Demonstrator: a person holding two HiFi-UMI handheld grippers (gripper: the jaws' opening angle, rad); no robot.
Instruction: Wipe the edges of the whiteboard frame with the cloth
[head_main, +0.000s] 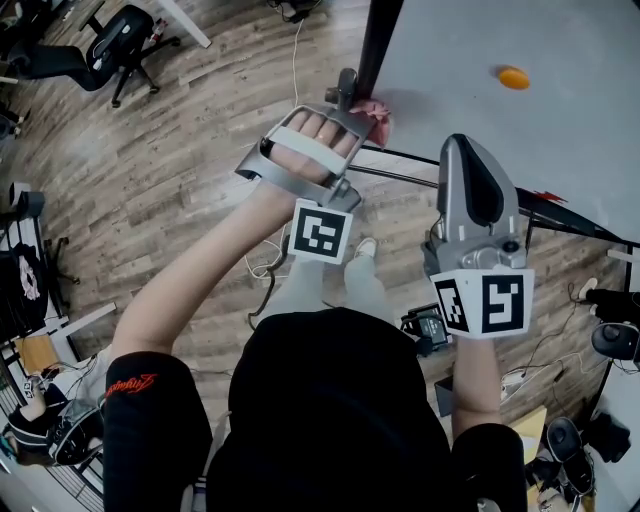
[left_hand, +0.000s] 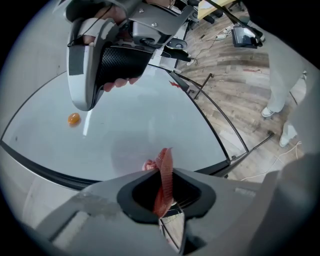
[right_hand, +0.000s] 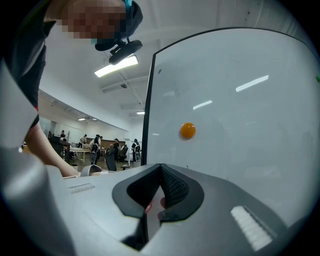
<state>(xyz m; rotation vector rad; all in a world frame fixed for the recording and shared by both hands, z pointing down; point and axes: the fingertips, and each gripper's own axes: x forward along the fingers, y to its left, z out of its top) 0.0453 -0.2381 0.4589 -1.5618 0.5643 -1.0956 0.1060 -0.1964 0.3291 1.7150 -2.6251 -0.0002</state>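
Observation:
The whiteboard (head_main: 470, 90) stands at the upper right of the head view, with a black frame (head_main: 375, 45) down its left side. My left gripper (head_main: 347, 92) is at the board's lower left corner, shut on a pink cloth (head_main: 372, 112) that lies against the frame. In the left gripper view the cloth (left_hand: 164, 175) stands up between the closed jaws of the left gripper (left_hand: 164, 194), just over the black frame (left_hand: 50, 172). My right gripper (head_main: 462, 145) hangs in front of the board's lower edge. The jaws of the right gripper (right_hand: 161, 187) are shut and hold nothing.
An orange magnet (head_main: 513, 77) sticks to the board (right_hand: 188, 130). The board's stand bars (head_main: 400, 172) run below it over a wood floor. An office chair (head_main: 120, 45) stands far left. Cables and devices (head_main: 430, 330) lie on the floor near the person's feet.

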